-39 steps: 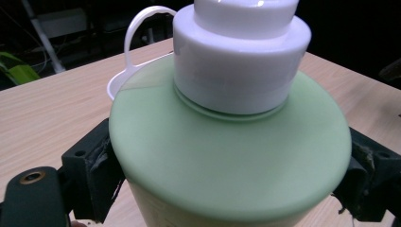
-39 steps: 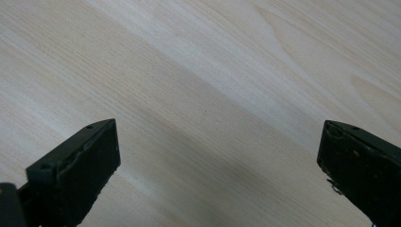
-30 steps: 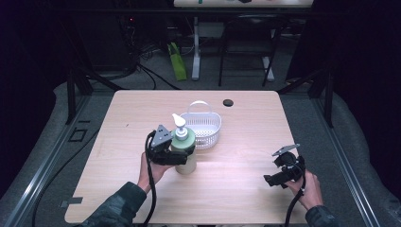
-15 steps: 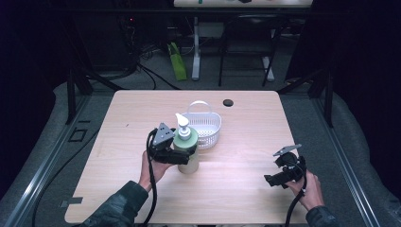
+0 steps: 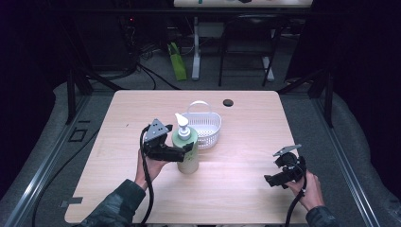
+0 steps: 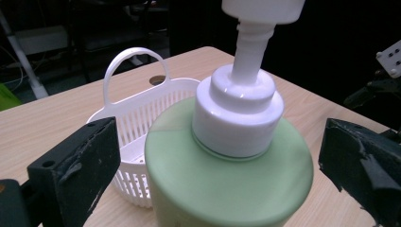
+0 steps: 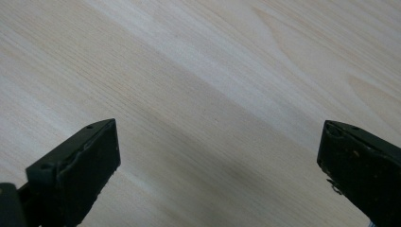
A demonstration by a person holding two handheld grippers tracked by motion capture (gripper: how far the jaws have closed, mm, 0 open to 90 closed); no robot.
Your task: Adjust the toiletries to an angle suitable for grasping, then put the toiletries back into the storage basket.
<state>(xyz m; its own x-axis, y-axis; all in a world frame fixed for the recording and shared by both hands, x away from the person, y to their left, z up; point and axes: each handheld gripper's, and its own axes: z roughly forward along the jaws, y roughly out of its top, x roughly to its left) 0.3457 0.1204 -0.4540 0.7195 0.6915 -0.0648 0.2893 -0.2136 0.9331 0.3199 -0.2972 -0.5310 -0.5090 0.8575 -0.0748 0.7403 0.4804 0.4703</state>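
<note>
A pale green soap bottle (image 5: 188, 163) with a white pump (image 5: 181, 124) stands upright on the wooden table (image 5: 236, 198), just in front of a white slotted basket (image 5: 204, 125). My left gripper (image 5: 184, 150) reaches in from the left with the bottle (image 6: 227, 184) between its jaws. They have just been opening, and both pads (image 6: 75, 170) now stand clear of its sides. Behind the bottle in the left gripper view is the basket (image 6: 127, 109) with its loop handle. My right gripper (image 5: 272, 180) is open over bare wood (image 7: 217, 94) near the front right.
A small black disc (image 5: 228, 102) lies near the table's far edge. A green object (image 5: 177, 61), cables and desk legs are on the floor beyond the table. The right gripper's plate (image 6: 390, 56) shows at the far right of the left gripper view.
The left gripper's jaws have spread apart from the bottle, which stays upright in about the same spot. The right hand has kept still.
</note>
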